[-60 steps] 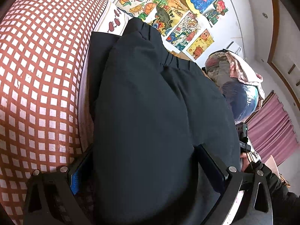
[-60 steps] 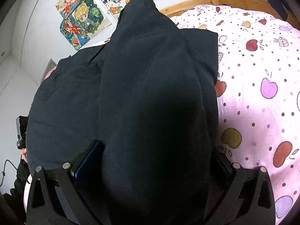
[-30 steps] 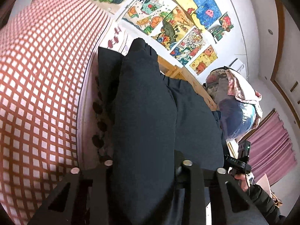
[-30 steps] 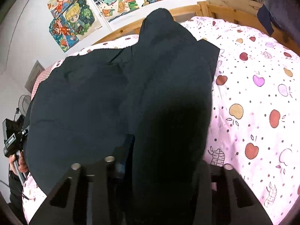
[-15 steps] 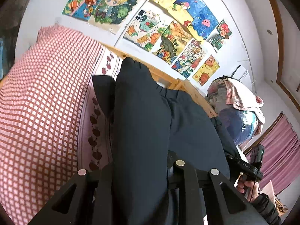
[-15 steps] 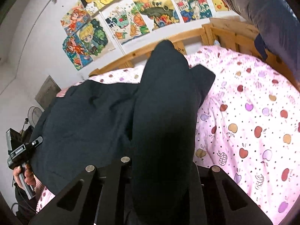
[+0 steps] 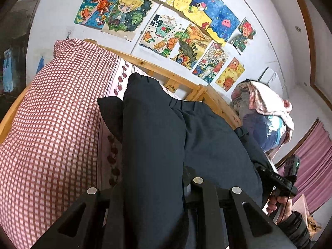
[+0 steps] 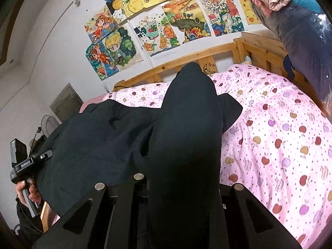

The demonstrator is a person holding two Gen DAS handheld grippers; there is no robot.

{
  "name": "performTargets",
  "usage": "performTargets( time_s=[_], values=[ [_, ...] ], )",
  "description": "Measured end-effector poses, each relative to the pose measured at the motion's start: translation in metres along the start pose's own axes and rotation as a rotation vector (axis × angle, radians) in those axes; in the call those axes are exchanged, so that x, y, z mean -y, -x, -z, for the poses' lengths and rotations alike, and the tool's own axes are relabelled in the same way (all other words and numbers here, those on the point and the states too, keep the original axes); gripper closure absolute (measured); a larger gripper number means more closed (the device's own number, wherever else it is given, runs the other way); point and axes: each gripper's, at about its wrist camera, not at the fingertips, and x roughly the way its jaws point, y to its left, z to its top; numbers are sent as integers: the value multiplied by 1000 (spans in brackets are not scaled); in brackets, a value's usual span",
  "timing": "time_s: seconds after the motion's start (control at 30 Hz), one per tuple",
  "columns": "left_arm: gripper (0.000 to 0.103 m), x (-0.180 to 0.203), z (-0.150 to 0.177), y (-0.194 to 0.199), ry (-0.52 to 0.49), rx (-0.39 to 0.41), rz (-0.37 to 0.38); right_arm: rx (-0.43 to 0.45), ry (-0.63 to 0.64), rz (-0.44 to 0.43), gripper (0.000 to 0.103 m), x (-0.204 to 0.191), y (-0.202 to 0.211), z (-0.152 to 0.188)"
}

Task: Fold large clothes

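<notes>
A large black garment, trousers with a gathered waistband, hangs from both grippers above the bed. My left gripper is shut on a thick fold of its near edge. My right gripper is shut on another fold of the same garment. The far end of the cloth still rests on the pink apple-print bedspread. The cloth hides the fingertips in both views. Each view shows the other gripper's handle at the edge, held in a hand.
A red-and-white checked quilt lies at the left of the bed. A wooden headboard runs along a wall with drawings. A pile of clothes and a blue bag stands at the right. Pink curtains hang beyond.
Both grippers closed on the garment's near edge and lifted it up and back. More of the wall and bed shows now, and the cloth hangs narrower.
</notes>
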Motion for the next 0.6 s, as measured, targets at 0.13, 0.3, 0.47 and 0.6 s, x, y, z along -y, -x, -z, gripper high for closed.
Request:
performTargets(
  time_s=[0.13, 0.3, 0.47, 0.6],
  values=[
    [84, 6, 11, 5, -11, -8, -11, -1, 13, -1, 87, -1, 8, 12],
    [84, 13, 21, 0, -50, -17, -40, -12, 8, -2, 87, 7, 13, 27],
    [84, 8, 30, -12, -56, -28, -81, -28, -21, 10, 87, 24, 2, 44],
    [82, 5, 36, -17, -59, -35, -118, -29, -43, 18, 87, 34, -7, 55]
  ],
)
